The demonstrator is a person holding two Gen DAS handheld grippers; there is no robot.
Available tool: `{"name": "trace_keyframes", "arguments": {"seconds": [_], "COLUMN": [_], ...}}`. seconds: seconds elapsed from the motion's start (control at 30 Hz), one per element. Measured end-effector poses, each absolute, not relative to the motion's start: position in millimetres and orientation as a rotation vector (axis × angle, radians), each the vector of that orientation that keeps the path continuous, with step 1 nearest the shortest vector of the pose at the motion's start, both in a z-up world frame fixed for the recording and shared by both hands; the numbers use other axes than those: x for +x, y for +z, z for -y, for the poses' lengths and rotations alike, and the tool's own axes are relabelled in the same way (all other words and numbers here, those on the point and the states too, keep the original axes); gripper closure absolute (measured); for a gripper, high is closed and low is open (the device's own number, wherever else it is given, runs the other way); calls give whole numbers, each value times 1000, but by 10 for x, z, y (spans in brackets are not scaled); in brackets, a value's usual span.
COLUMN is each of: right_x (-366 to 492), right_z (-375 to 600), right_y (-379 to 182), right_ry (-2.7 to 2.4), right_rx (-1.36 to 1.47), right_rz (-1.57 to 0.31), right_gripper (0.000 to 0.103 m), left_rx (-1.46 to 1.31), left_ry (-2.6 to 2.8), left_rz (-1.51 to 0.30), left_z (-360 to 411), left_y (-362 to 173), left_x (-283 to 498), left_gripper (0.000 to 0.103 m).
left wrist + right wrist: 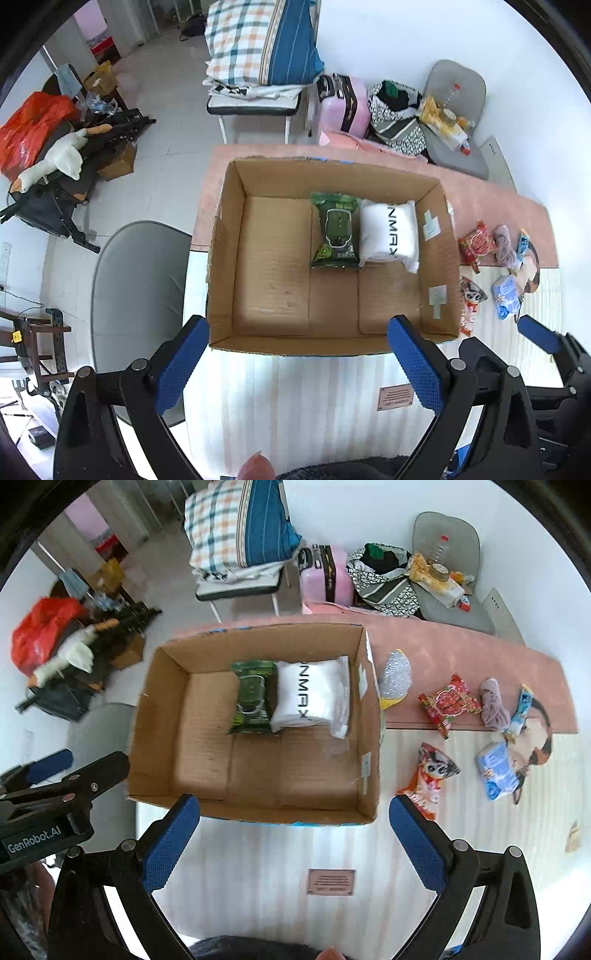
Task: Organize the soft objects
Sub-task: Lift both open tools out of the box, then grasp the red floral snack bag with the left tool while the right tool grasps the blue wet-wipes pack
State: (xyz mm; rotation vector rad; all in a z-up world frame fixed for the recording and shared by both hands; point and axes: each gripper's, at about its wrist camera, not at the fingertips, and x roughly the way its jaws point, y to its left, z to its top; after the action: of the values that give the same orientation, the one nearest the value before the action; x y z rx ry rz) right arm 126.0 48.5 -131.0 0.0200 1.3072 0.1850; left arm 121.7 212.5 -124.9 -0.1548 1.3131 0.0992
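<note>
Left tool point(295, 354) wide open, holds nothing. Right tool point(295, 830) same. Box point(166, 716) sits over tabletop point(461, 653) edge; bump could tip it. Snack bags point(448, 701) slippery, may slide off.

You are working in a lived-in domestic room; tiled floor point(162, 110); folded plaid bedding point(255, 40) stacked on a chair; a pink suitcase point(345, 107) against the white wall; a plush goose point(55, 158) on folded equipment; cardboard boxes and a red plastic bag point(33, 129) on the floor.
</note>
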Motion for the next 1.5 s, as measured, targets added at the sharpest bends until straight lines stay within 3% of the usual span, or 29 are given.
{"name": "trace_keyframes", "arguments": {"seconds": [0.17,0.43,0.67,0.8,1.07,1.13,1.2,1.23,1.3,1.37,1.43,1.5], "right_x": [1227,1684,2171,2387,2526,2530,2508,2487,2425,2354,2307,2306], "right_z": [-171,1298,2639,3117,3318,3326,3410,3499,3691,3863,3960,3954], "right_y": [-1052,-1195,-1954,-2526,-3452,-3601,-3685,-3687,-3674,-3688,-3697,-3707], "right_ry": [179,32,-138,-118,-44,-43,-81,-111,-164,-175,-173,-171], "right_rx": [21,163,74,129,162,126,175,246,415,600,682,632], "right_rz": [-1155,-1259,-1407,-1518,-1707,-1736,-1754,-1746,-1733,-1729,-1714,-1721], "right_gripper": [0,0,1,10,14,21,41,41,50,52,51,44], "left_rx": [-104,57,378,531,783,794,777,748,628,483,329,306], "left_ry": [85,-53,-238,-322,-410,-421,-406,-396,-355,-290,-269,-271], "left_rz": [-1255,-1226,-1378,-1484,-1599,-1623,-1663,-1678,-1740,-1843,-1906,-1899], "left_z": [-1768,-520,1005,1633,2217,2254,2279,2270,2183,2037,1913,1893], "left_y": [-990,-965,-1929,-2632,-3599,-3713,-3832,-3857,-3877,-3927,-3946,-3946], "left_x": [1309,1979,2916,3229,3388,3408,3449,3465,3505,3533,3521,3471], "left_gripper": [4,4,4,4,4,4,4,7,35,49,50,48]}}
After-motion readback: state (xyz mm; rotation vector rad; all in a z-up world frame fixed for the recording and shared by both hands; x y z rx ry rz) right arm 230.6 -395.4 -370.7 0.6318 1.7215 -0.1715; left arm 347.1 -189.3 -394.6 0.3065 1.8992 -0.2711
